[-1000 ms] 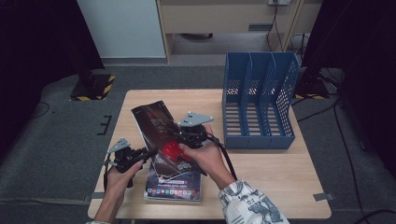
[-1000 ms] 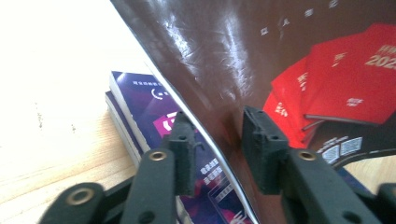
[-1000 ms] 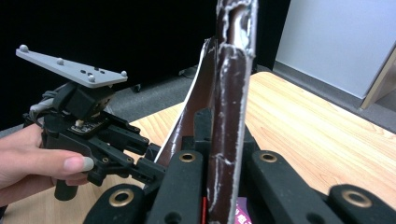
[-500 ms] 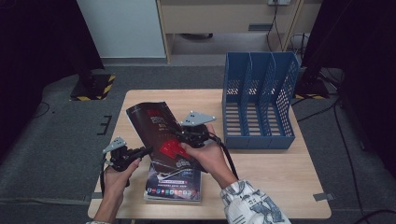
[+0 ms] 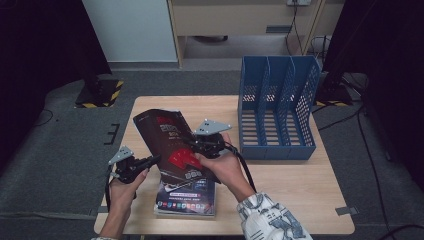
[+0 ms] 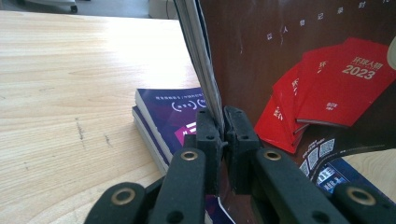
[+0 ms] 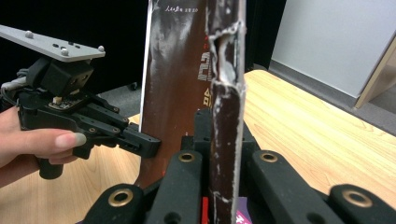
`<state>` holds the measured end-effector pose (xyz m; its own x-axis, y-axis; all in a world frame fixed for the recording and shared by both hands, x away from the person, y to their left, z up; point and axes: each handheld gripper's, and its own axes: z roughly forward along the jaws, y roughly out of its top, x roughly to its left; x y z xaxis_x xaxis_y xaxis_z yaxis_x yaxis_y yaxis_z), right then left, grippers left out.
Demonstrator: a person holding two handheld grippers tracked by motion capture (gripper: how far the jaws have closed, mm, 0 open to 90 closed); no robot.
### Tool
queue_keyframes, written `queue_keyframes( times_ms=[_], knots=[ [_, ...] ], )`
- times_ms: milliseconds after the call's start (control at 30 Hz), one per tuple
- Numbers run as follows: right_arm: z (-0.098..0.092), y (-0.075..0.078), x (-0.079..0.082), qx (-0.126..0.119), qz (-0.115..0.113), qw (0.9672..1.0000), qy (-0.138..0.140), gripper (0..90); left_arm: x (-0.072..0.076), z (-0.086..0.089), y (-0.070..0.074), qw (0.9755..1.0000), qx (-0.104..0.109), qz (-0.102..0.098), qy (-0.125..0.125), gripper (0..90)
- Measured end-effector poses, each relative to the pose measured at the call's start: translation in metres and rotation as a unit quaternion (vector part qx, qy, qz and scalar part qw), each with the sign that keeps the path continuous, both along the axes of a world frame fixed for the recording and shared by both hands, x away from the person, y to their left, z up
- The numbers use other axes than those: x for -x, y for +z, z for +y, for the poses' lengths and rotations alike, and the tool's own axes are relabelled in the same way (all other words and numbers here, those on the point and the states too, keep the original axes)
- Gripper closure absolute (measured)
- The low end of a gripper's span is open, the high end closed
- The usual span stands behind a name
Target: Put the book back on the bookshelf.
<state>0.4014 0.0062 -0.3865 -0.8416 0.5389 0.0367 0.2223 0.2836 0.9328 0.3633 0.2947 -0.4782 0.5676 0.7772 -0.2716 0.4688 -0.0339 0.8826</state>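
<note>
Both tools grip the dark magazine (image 5: 167,140), raised over the stack of magazines (image 5: 187,197) on the counter (image 5: 280,180): left tool (image 5: 155,160) just clamped its edge, right tool (image 5: 192,145) pinches its spine

Left gripper (image 5: 152,161): low at person's left, jaws pointing toward centre, just closed, pads clamped on thin edge between them. Left hand (image 5: 122,187) wraps its grip from below. Right gripper (image 5: 195,145): jaws clamped tight. Right hand (image 5: 222,167) behind it, patterned sleeve (image 5: 267,220) entering from bottom.
</note>
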Motion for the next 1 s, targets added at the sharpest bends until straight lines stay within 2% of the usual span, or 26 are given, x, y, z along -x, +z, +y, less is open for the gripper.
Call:
queue_keyframes(
  times_ms=[500,800,1000],
  knots=[
    [-0.002,0.0,0.0,-0.004,0.0,1.0,0.0,85.6,0.004,0.001,0.009,0.9993,-0.022,-0.025,0.017,85.8],
    [-0.003,0.0,0.001,-0.006,-0.006,1.0,-0.004,85.6,0.008,0.003,0.016,0.9976,-0.036,-0.049,0.031,86.2],
    [-0.003,-0.001,0.001,-0.007,-0.007,0.9999,-0.003,85.5,0.009,0.003,0.018,0.9969,-0.044,-0.056,0.033,86.3]
  ],
)
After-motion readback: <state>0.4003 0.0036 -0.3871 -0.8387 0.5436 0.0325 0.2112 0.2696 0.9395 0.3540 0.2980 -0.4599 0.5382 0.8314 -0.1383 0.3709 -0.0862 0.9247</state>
